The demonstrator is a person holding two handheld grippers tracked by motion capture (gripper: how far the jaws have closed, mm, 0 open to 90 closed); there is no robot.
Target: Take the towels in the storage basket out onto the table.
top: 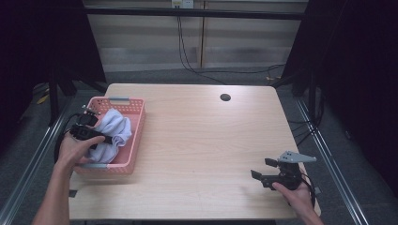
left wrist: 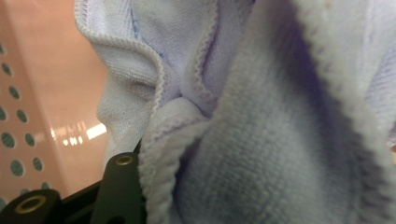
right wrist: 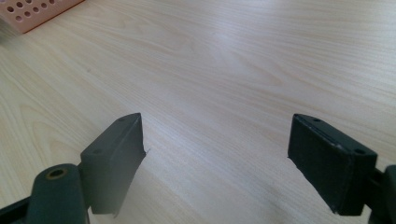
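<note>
In the high view, a pink basket [top: 133, 140] stood on the left part of the light wooden tabletop [top: 202, 140], close to its left edge. A pale lilac towel [top: 112, 129] lay crumpled inside the basket and rose a little above its rim. The left claw [top: 114, 139] reached from the left side into the basket, and its dark tip touched the towel; the person's left hand [top: 72, 150] held it just beside the basket's wall. From this view I could not tell how its jaws stood. The right claw [top: 263, 171] was near the front right corner of the tabletop, well apart from the basket, held by the right hand [top: 295, 194]. Its jaws were spread and pointed to the left, with nothing between them.

In the left gripper view, the towel [left wrist: 261, 140] was very close to the camera, with its stitched hems folded over each other. One black jaw showed at the bottom left, and the cloth lay against it and covered the rest, so the jaws seemed to pinch the towel, though the second jaw was hidden. The perforated pink wall of the basket [left wrist: 28, 116] stood behind on the left.

In the right gripper view, the right claw [right wrist: 217, 163] had its two black jaws wide apart over the bare tabletop [right wrist: 224, 70]. A corner of the basket [right wrist: 32, 14] showed at the top left.
</note>
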